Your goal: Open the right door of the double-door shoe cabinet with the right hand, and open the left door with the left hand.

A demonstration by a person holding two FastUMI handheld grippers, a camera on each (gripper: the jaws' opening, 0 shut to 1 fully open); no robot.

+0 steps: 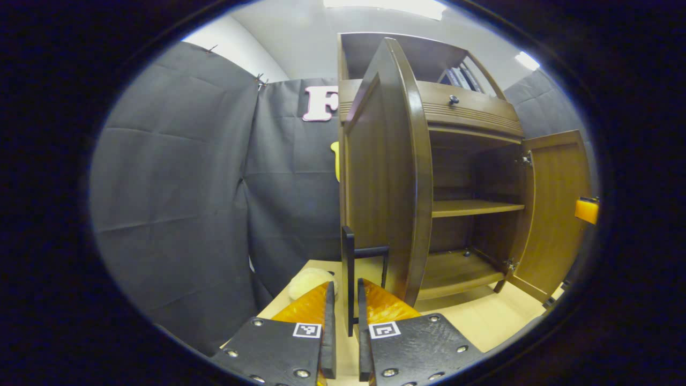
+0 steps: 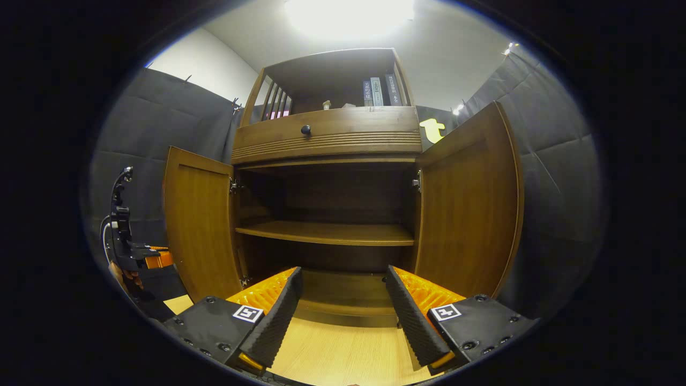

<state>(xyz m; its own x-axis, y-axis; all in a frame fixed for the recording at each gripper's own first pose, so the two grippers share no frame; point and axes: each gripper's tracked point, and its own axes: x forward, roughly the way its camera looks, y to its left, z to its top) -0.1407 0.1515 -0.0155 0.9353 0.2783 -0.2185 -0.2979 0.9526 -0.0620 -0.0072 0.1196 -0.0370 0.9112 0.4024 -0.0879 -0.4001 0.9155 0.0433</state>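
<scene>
On the pale table [image 2: 343,354] stands the cabinet [image 2: 327,134], both doors swung wide; shelf [image 2: 327,233] bare and fully exposed.

Left gripper [image 1: 343,321]: fingers nearly together, closed around the thin black handle [image 1: 348,268] of the left door [image 1: 386,177]. Whether both pads actually press the bar I cannot tell; at most a hairline gap each side. Door stands edge-on to this camera.

Right gripper [image 2: 343,316]: jaws wide apart, holding nothing, facing the cabinet's open middle. Right door [image 2: 471,214] hangs free beside it, untouched.

Handling, as judged:
- Doors are rigid wood panels on small metal hinges; light to swing, no flex.
- Finish looks smooth and glossy, so a flat face would slip; the handle is the only sound purchase.
- Handle bar is slim, so a pinch holds it, but pulling off the hinge arc would strain the hinges.
- Cabinet seems heavy enough not to slide, though books [image 2: 378,91] sit on top, so no jerking.

Edges and room:
- Left door's free edge rises straight ahead of the left gripper, the handle between them; back straight off.
- Soft cream object [image 1: 311,281] lies on the table just left of that gripper.
- Black cloth wall is near behind both doors; little swing seems left.
- Open table in front gives room to withdraw.

Task looks essentially done.
</scene>
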